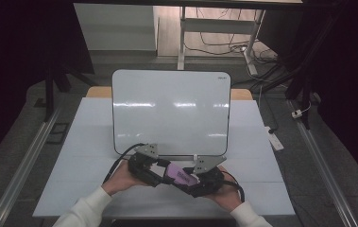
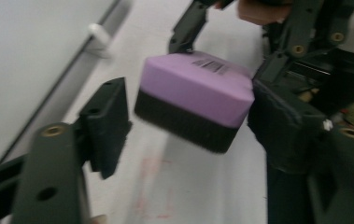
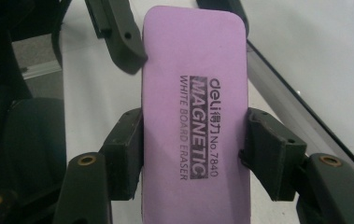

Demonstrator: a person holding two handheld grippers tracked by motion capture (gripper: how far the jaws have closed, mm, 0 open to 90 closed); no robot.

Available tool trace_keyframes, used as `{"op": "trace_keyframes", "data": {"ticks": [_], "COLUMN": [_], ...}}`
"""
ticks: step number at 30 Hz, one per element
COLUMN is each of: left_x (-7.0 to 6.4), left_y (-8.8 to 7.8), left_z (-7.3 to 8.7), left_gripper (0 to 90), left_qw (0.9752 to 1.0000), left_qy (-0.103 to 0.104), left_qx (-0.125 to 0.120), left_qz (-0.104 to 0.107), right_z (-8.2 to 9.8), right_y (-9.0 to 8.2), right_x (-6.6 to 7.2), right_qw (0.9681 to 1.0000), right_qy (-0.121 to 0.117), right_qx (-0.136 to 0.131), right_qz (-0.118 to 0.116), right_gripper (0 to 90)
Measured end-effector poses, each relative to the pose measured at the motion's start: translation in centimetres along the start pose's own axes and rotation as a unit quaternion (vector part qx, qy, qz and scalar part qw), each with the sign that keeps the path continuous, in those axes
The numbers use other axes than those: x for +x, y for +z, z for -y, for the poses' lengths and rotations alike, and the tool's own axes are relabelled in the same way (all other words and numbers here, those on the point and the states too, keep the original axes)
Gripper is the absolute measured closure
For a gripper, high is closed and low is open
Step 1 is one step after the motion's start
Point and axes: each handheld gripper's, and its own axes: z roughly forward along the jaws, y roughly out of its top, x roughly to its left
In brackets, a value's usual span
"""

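gripping the purple eraser (image 3: 194, 112) across its sides, right claw (image 3: 194, 154).

The eraser (image 3: 194, 112) runs off the bottom edge in the right gripper view, so its near end is cut off. In the left gripper view the left jaw is smeared with blur, and I can't tell if it touches the eraser. Beside the eraser, the faint red marks are too smudgy to read.
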Motion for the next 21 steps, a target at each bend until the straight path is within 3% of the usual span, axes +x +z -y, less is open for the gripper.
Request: {"op": "trace_keyframes", "data": {"ticks": [2, 6, 11, 14, 18, 21], "left_x": [0.1, 0.0, 0.2, 0.6, 1.3, 1.6], "left_y": [0.0, 0.0, -0.4, -0.7, -1.1, -1.2], "left_z": [0.1, 0.1, 0.2, 0.3, 0.5, 0.5], "left_gripper": [36.6, 38.7, 39.1, 39.2, 39.2, 39.2], "left_qw": [1.0000, 1.0000, 0.9997, 0.9984, 0.9950, 0.9925], "left_qy": [-0.001, -0.007, -0.021, -0.046, -0.081, -0.101], "left_qx": [0.004, 0.001, -0.010, -0.019, -0.037, -0.041], "left_qz": [0.002, 0.001, -0.009, -0.028, -0.045, -0.056], "right_z": [0.1, 0.2, 0.3, 0.3, 0.1, -0.1], "right_y": [0.1, 0.3, 0.2, -0.3, -1.1, -1.4], "right_x": [0.0, -0.4, -0.7, -0.7, -0.3, 0.2], "right_qw": [1.0000, 0.9994, 0.9986, 0.9981, 0.9965, 0.9953], "right_qy": [0.001, 0.028, 0.053, 0.057, 0.042, 0.026], "right_qx": [0.005, 0.006, 0.009, -0.004, -0.019, -0.025], "right_qz": [-0.004, -0.020, -0.002, 0.024, 0.070, 0.090], "right_gripper": [40.4, 39.5, 30.6, 28.8, 30.0, 32.3]}}
